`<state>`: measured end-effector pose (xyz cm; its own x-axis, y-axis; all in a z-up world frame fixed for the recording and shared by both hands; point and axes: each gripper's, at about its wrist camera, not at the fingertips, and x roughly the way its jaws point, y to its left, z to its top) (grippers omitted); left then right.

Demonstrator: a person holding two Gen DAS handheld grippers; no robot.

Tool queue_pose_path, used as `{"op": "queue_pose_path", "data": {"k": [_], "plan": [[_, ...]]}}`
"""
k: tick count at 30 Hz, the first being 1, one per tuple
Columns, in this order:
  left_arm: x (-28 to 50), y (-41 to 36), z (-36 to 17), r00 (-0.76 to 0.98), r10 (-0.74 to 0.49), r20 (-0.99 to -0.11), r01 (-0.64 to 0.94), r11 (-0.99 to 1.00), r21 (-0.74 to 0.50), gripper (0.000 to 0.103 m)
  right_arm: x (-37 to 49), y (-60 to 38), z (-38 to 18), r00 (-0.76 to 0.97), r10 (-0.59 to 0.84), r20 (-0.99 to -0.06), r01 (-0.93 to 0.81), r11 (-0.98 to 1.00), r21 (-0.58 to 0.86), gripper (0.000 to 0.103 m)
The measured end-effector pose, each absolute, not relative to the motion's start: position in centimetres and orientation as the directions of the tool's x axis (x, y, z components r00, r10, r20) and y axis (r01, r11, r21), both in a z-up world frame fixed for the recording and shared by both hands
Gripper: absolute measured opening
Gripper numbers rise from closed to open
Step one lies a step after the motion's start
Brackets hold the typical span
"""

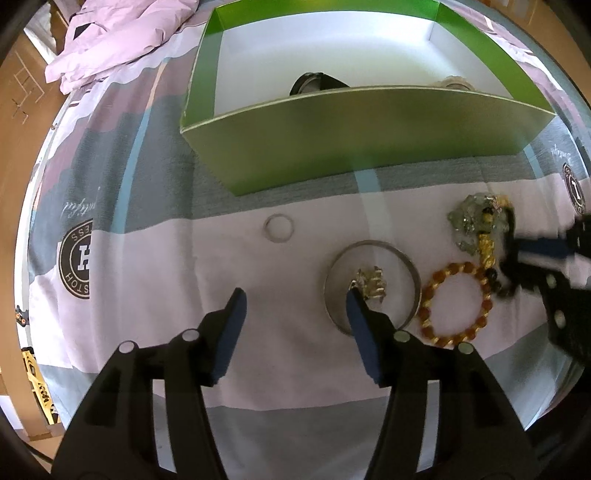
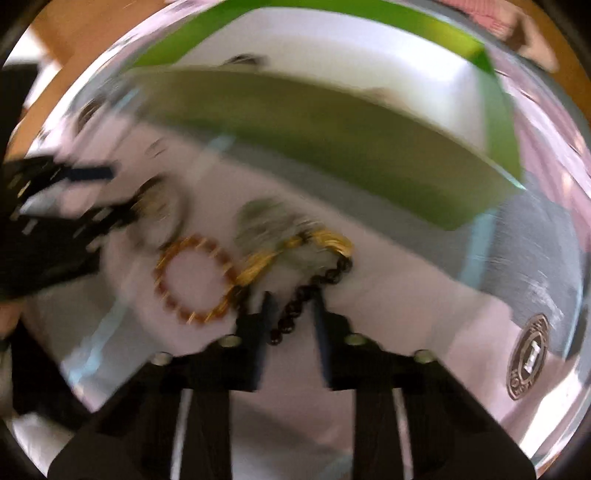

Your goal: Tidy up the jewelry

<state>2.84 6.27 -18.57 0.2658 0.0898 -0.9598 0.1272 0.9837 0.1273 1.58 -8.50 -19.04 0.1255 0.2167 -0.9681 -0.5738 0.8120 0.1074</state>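
two grippers reach over a bed sheet (image 1: 155,258) with pink, grey and blue stripes and round badge prints. a pink jacket (image 1: 118,33) lies bunched at the far left corner.

the biggest thing on the sheet is a green box (image 1: 332,144) with a white inside. it sits at the far side. a dark round thing (image 1: 314,84) and a pale thing (image 1: 452,82) lie inside, mostly hidden by the near wall.

the left gripper (image 1: 295,295) hangs low over the sheet with its jaws spread wide and nothing between them. its right fingertip (image 1: 354,306) is over the silver bangle (image 1: 369,246).

the right gripper (image 2: 291,301) is blurry in both views. its jaws are partly closed, one on each side of the black bead bracelet (image 2: 295,310). i cannot tell if they are pinching it.

the silver bangle lies flat near the middle of the sheet. a small sparkly gold and clear piece (image 1: 371,283) sits inside it.

just right of the bangle is an orange bead bracelet (image 1: 458,302), lying in a ring.

behind that one is a pale green stone piece (image 1: 471,221) with gold charms (image 1: 485,247) on it. the black bead bracelet touches these.

the smallest thing is a thin pale ring (image 1: 279,229), alone on the sheet, between the box and the left gripper.
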Motion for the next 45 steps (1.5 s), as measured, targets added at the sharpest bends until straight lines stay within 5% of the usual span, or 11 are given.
{"op": "queue_pose_path", "data": {"k": [7,14,17,18,21,26,29,42,45], "plan": [[2.5,6.0,-18.8,0.263,0.092,-0.960,0.134,0.982,0.131,0.061,3.3,-9.9,-17.6,0.238,0.207,-0.949,-0.498,0.865,0.064,0.025],[2.1,5.3,-19.0,0.265,0.100,-0.959,0.151,0.978,0.144,0.066,3.9,-7.6,-18.0,0.330,0.270,-0.905,-0.495,0.865,0.078,0.055],[2.2,5.3,-19.0,0.267,0.101,-0.958,0.156,0.977,0.147,0.067,3.4,-6.9,-18.9,0.325,0.233,-0.916,-0.530,0.848,0.028,0.053],[2.2,5.3,-19.0,0.266,0.099,-0.959,0.157,0.977,0.144,0.067,3.4,-6.7,-19.3,0.313,0.217,-0.925,-0.533,0.846,0.018,0.035],[2.1,5.2,-18.9,0.268,0.094,-0.959,0.157,0.978,0.140,0.066,3.2,-6.3,-19.0,0.276,0.262,-0.925,-0.550,0.832,0.071,0.005],[2.1,5.7,-18.2,0.278,0.070,-0.958,0.149,0.982,0.114,0.051,3.0,-7.4,-17.4,0.335,0.258,-0.906,-0.529,0.847,0.046,0.005],[2.2,6.1,-17.5,0.296,0.061,-0.953,0.135,0.985,0.105,0.050,3.7,-8.3,-16.7,0.360,0.252,-0.898,-0.488,0.872,0.049,0.005],[1.5,3.6,-17.3,0.384,0.050,-0.922,0.205,0.969,0.138,0.081,4.5,-12.1,-15.9,0.370,0.203,-0.907,-0.391,0.919,0.047,0.006],[1.5,3.7,-17.3,0.382,0.043,-0.923,0.198,0.972,0.128,0.082,4.9,-13.1,-15.7,0.370,0.207,-0.905,-0.347,0.935,0.072,0.027]]}}
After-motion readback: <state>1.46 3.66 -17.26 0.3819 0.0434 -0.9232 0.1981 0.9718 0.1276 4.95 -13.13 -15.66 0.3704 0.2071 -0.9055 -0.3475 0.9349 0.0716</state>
